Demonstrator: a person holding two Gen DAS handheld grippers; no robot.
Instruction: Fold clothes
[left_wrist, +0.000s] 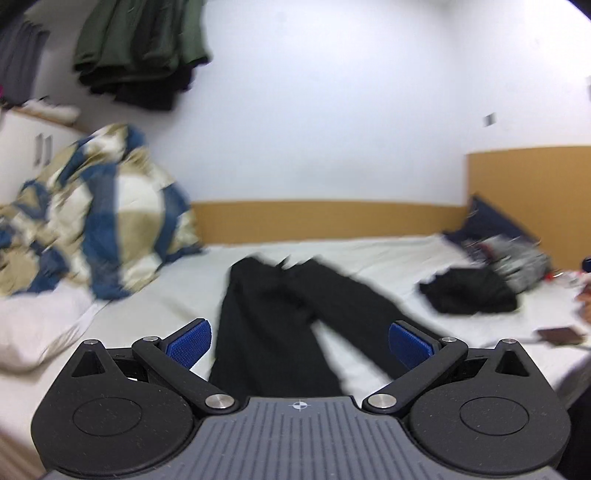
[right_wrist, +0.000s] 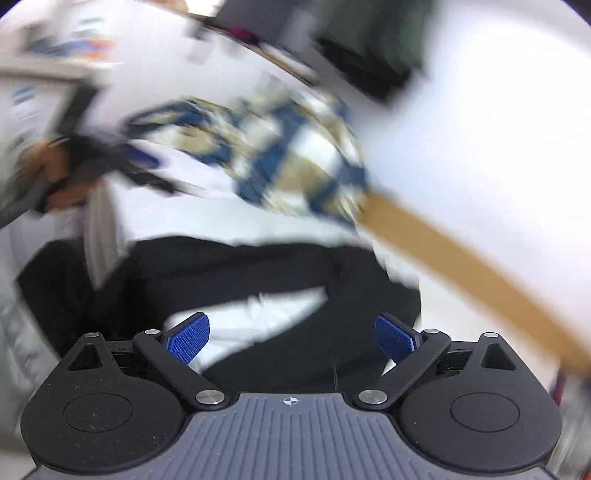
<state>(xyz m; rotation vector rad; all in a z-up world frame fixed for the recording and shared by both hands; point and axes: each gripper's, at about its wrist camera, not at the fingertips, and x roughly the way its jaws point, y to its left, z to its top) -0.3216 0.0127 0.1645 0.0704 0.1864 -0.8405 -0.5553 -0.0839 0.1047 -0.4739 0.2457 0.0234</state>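
Note:
Black trousers (left_wrist: 280, 314) lie spread on the white bed sheet (left_wrist: 369, 258), legs running away from the left wrist camera. My left gripper (left_wrist: 300, 345) hangs open above their near end, blue pads wide apart and holding nothing. In the blurred right wrist view the same trousers (right_wrist: 258, 266) stretch across the frame with a strip of white sheet showing between the legs. My right gripper (right_wrist: 291, 338) is open over them, nothing between its pads. The left gripper (right_wrist: 122, 162) shows at the left of that view, held by a hand (right_wrist: 48, 173).
A crumpled blue, beige and white duvet (left_wrist: 96, 218) is heaped at the left on a white pillow (left_wrist: 33, 328). A black garment (left_wrist: 469, 291) and patterned clothes (left_wrist: 517, 258) lie at the right. Dark clothes (left_wrist: 140, 48) hang on the wall. A wooden bed frame (left_wrist: 325, 221) borders the far side.

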